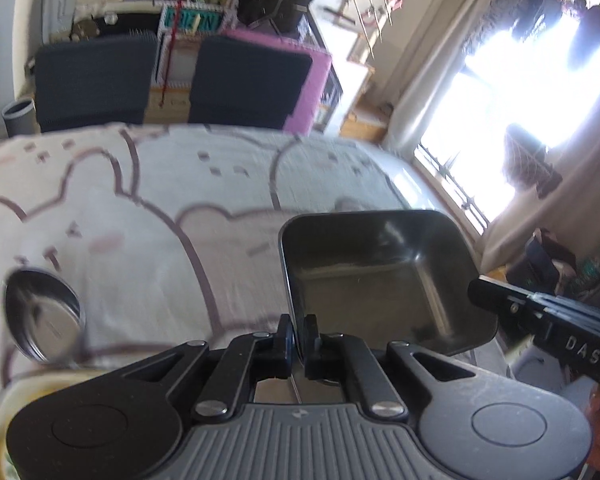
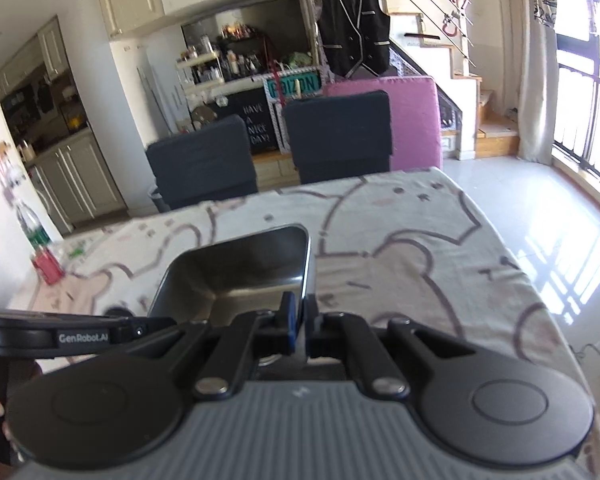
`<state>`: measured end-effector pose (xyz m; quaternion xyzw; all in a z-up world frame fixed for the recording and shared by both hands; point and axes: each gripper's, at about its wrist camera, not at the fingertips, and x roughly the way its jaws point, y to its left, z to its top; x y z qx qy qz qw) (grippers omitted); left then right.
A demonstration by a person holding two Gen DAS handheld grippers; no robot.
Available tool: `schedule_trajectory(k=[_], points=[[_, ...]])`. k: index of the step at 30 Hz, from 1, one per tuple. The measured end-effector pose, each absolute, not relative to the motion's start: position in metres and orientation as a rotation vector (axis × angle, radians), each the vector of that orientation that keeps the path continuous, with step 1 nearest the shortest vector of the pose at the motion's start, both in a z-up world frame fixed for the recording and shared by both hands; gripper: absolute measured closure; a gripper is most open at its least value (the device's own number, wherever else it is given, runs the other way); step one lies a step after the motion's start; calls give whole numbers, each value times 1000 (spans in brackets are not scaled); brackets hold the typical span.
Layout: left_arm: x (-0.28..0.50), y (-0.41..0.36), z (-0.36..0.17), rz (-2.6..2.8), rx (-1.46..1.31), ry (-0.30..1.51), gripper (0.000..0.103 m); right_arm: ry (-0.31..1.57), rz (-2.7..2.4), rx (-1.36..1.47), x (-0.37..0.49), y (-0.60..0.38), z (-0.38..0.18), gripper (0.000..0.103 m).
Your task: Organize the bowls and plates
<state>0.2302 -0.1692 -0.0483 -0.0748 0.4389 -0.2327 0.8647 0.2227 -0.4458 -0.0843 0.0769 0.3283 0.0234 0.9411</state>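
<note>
Both grippers are clamped on the same square stainless steel tray: left gripper pinches its left rim, right gripper its right rim. It's held open side up above the bear-print worktop, roughly square, no obvious long axis. A round steel bowl sits further left.

Readable text in our two views

In our right wrist view the left gripper, at near left, carries a label reading "GenRobot.AI", and the far chalkboard reads "HAVE A NICE DAY!". In our left wrist view the right gripper, at near right, shows the letters "DAS". The teal sign beside the chalkboard has lettering we cannot make out.
</note>
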Motion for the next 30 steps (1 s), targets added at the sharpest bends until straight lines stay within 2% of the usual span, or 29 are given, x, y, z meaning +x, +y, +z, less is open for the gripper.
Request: schedule_trajectory(k=[10, 30], points=[[229, -193, -90, -487, -97, 1033, 95, 756, 3, 41, 217, -445, -99, 98], [230, -217, -120, -475, 24, 1106, 93, 892, -47, -46, 233, -441, -135, 98]])
